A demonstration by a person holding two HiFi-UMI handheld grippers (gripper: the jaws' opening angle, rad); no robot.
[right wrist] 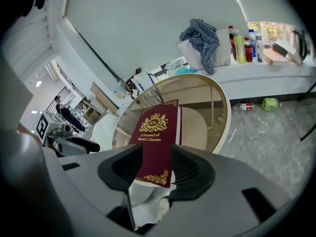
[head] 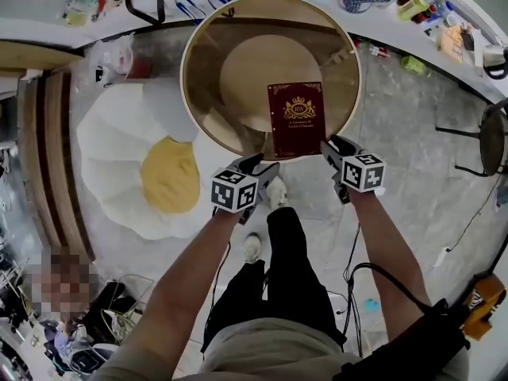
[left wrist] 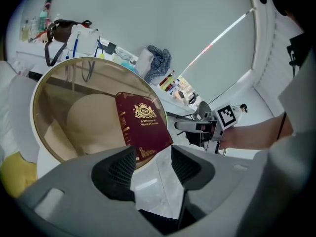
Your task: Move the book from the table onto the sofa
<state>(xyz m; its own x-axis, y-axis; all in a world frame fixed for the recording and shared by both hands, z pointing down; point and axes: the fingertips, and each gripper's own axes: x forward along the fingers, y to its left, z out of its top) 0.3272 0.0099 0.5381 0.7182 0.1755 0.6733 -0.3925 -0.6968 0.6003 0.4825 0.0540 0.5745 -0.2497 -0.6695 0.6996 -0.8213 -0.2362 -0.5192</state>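
Glass-topped and round, the table [head: 190, 101] stands on a pale stone floor with a cluttered white counter behind it, and the book [head: 296, 119] lies flat on the glass, cover up, with its near edge at the rim closest to the person. The left gripper [head: 262, 165] sits just short of the book's near left corner with its jaws apart and only floor between them. The right gripper [head: 333, 147] is at the near right corner, jaws also spread. In its own view the book's near edge sits in the mouth of the jaws, but no pad presses on it. As I judge it, the main risk is the smooth glass: a jaw that nudges the book [right wrist: 157, 132] before closing could push it away from both grippers, or swing it about one corner. A bite that takes only the cover would let the pages fall open on lifting. Uneven closing of the two grippers could tilt the book off the rim to the floor. A white and yellow cushion [head: 159, 173] lies left of the left gripper; whether it is the sofa I cannot tell.
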